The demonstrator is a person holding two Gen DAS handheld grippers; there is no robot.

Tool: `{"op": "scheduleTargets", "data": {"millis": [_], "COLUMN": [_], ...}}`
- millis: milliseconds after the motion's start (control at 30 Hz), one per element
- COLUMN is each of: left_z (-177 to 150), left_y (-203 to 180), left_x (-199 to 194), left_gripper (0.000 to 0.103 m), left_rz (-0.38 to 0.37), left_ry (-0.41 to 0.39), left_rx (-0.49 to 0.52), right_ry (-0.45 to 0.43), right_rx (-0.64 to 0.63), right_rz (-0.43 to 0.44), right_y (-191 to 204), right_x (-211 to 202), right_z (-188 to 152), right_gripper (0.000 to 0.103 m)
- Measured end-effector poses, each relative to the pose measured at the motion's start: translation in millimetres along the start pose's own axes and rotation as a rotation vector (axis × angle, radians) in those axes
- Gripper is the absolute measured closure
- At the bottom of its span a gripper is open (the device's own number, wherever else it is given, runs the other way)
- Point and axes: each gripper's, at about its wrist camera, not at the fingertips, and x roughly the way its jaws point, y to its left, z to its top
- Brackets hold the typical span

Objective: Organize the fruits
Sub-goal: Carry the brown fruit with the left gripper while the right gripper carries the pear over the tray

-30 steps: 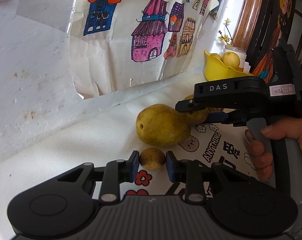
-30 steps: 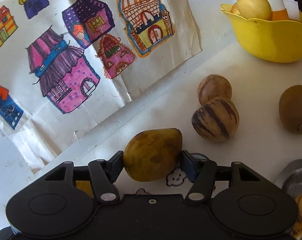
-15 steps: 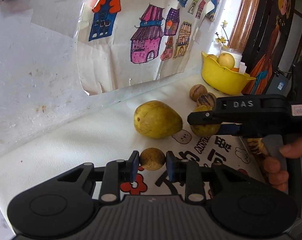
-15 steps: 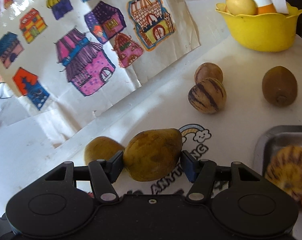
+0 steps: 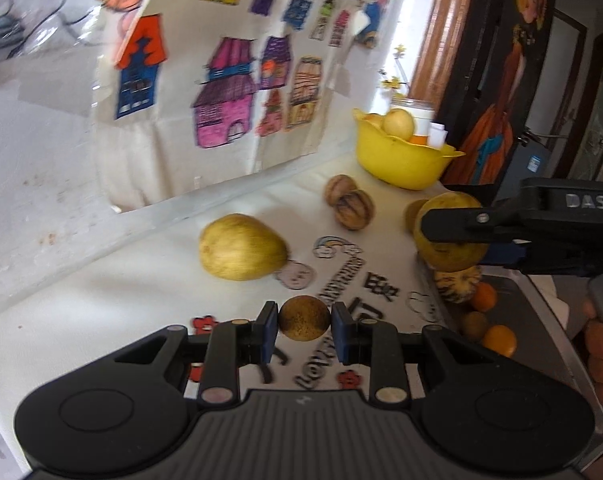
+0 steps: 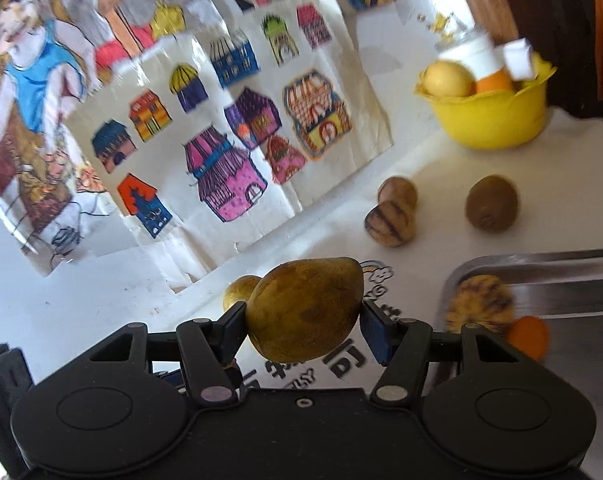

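My left gripper [image 5: 304, 322] is shut on a small round brown fruit [image 5: 304, 317], held above the printed tablecloth. My right gripper [image 6: 303, 320] is shut on a large yellow-brown mango [image 6: 304, 310]; in the left wrist view that mango [image 5: 449, 254] hangs over the near corner of the metal tray [image 5: 541, 320]. A big yellow-green mango [image 5: 241, 247] lies on the cloth beyond my left gripper. The tray [image 6: 561, 272] holds a striped yellow fruit [image 6: 479, 300], small orange fruits [image 5: 499, 340] and a small brown one [image 5: 474, 324].
Two striped brown fruits [image 6: 393, 212] and a brown kiwi-like fruit [image 6: 491, 204] lie on the cloth near the wall. A yellow bowl [image 6: 489, 120] with fruit and a white cup stands at the back right. Drawings hang on the wall. A hand [image 5: 601, 356] holds the right gripper.
Both grippers have lifted and pulled back from the wall with their fruit. The right one has carried the mango rightward to the tray's edge.
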Motion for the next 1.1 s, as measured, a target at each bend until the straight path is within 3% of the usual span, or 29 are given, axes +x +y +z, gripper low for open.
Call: {"op": "scheduleTargets", "data": {"millis": [533, 1100], "left_z": [-23.6, -46.8], "left_y": [-89.9, -156.4], "left_x": [2.0, 26.2], "left_gripper": [0.072, 0.072], "left_rz": [-0.136, -0.132], "left_ry": [0.049, 0.126], "left_rx": [0.116, 0.252], "right_ry": [-0.082, -0.036], "right_rx": [-0.05, -0.044], "right_rz": [-0.117, -0.15], "right_y": [-51.0, -120.7], "right_x": [-99.4, -94.6], "right_z": [-28.8, -62.9], "right_gripper": [0.04, 0.04]}}
